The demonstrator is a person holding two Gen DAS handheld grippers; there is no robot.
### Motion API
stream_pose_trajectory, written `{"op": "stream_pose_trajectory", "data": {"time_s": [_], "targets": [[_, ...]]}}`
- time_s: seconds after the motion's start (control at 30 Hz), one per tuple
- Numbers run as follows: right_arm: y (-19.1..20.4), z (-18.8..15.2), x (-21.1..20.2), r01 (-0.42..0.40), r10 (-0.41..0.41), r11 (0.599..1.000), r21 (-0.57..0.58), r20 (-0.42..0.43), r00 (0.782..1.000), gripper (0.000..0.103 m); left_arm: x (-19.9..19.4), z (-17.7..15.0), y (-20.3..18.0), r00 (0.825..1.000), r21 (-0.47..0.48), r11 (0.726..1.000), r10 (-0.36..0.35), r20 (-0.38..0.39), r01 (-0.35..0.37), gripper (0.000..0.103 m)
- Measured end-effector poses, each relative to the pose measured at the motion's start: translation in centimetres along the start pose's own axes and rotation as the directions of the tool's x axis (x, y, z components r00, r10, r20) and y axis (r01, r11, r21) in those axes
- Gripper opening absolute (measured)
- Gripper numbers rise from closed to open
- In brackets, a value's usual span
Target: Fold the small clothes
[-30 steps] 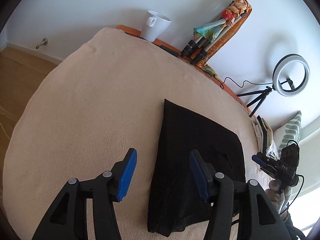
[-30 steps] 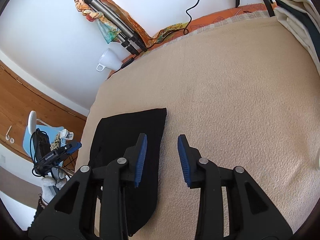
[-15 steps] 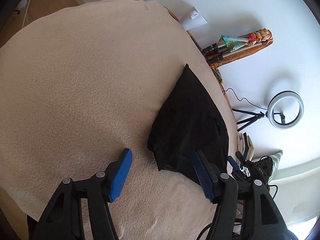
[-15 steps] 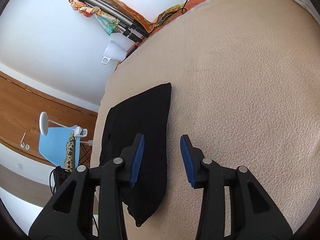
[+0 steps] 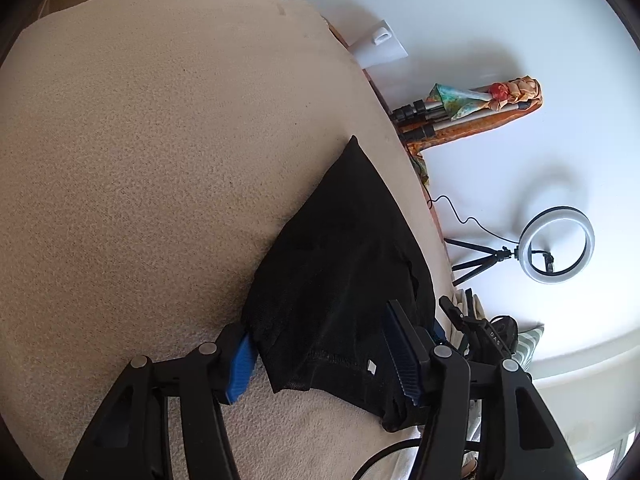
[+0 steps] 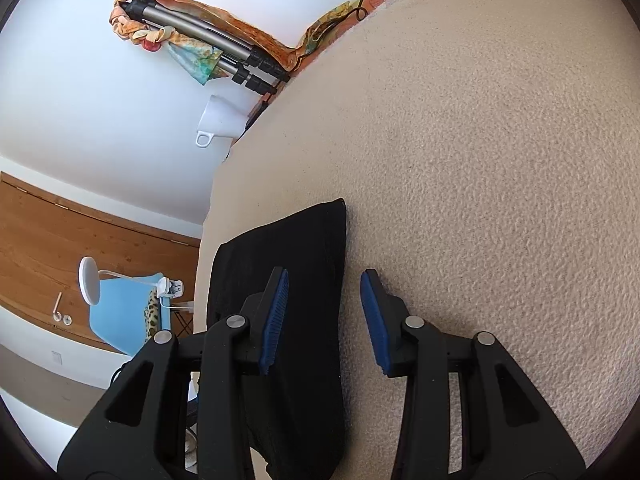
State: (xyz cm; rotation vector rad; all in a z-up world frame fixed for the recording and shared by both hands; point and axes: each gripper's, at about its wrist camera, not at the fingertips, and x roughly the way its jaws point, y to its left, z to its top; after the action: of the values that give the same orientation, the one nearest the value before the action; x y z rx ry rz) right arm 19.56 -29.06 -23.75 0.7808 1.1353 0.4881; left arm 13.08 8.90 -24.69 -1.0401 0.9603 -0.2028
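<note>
A small black garment (image 5: 340, 280) lies folded on the beige blanket (image 5: 160, 160). My left gripper (image 5: 320, 360) is open and straddles the garment's near hem end; its left pad (image 5: 240, 364) sits partly under the cloth edge. In the right wrist view the garment (image 6: 304, 248) lies left of centre. My right gripper (image 6: 324, 320) is open and straddles its long right edge, left pad (image 6: 276, 320) over the cloth, right pad over the blanket. The right gripper also shows in the left wrist view (image 5: 476, 332) beyond the garment.
A white mug (image 5: 378, 46) and a tripod wrapped in a coloured scarf (image 5: 472, 108) stand at the blanket's far edge by the wall. A ring light (image 5: 556, 250) stands further right. A blue chair (image 6: 120, 312) and wooden floor lie beyond the left edge.
My left gripper has swung round and come down onto the garment's hem end, which now lies between its pads. My right gripper has dropped closer to the garment's long edge.
</note>
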Motion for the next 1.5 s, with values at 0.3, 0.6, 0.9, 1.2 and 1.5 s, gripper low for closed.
{"op": "stream_pose_trajectory", "data": {"time_s": [0.3,0.6,0.9,1.2,1.5], "targets": [[1.3,1.3,2.6,-0.015,0.016,1.000,-0.007,0.010,1.000,0.040,1.6,0.7,-0.5,1.000,0.022,1.000,0.013,0.007,-0.013,0.028],[4.7,1.5,2.9,0.043,-0.043,0.992,-0.117,-0.001,0.999,0.009,1.2,0.2,-2.4,0.997,0.162,0.985,0.047,0.053,-0.055,0.005],[9.6,1.2,0.9,0.109,-0.103,0.957,-0.269,0.036,0.994,0.007,0.0,-0.5,-4.9,0.998,0.228,0.974,0.005,0.064,-0.020,0.003],[11.8,1.6,-3.0,0.143,-0.125,0.933,-0.330,0.076,0.989,0.007,0.8,-2.1,-9.1,0.998,0.293,0.955,-0.049,0.028,0.039,0.003],[10.7,3.4,-9.9,0.199,-0.154,0.925,-0.323,0.160,0.975,0.007,4.4,-4.4,-15.2,0.994,0.374,0.921,-0.099,-0.043,0.108,0.003]]}}
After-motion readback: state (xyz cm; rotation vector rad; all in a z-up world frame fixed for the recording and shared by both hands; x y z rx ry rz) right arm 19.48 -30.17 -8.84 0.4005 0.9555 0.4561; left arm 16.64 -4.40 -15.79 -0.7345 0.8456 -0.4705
